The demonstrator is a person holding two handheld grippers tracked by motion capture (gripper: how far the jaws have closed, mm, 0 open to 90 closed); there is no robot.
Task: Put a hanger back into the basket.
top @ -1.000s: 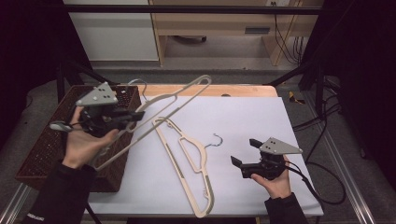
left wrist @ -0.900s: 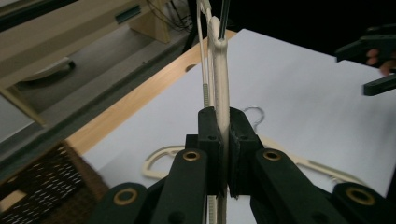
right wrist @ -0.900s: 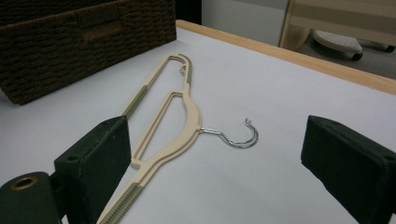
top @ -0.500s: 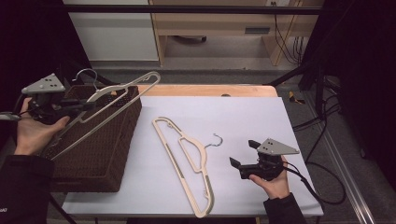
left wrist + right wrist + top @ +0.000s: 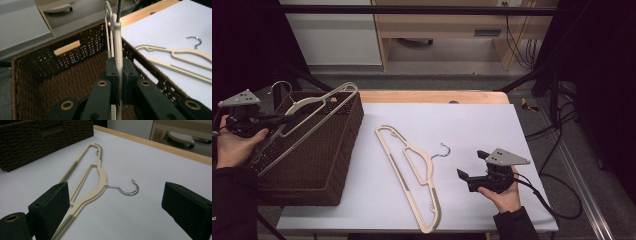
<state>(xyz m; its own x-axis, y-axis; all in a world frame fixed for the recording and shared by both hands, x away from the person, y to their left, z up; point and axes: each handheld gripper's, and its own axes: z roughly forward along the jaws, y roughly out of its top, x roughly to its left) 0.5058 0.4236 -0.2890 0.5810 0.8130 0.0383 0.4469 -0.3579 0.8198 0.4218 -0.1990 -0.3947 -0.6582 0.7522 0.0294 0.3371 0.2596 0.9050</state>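
Left gripper [image 5: 279, 119] has carried hanger [image 5: 314, 117] from table's left edge to over basket [image 5: 334, 165], clamped on its neck, tilted for drop. Second hanger [image 5: 409, 175] lies mid-table. Right gripper [image 5: 472, 170] wide open, empty, near table's front right corner, facing it, probably next pickup.

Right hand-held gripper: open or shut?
Open. The right hand-held gripper has its jaws wide apart with nothing between them, aimed at the hanger lying flat on the table.
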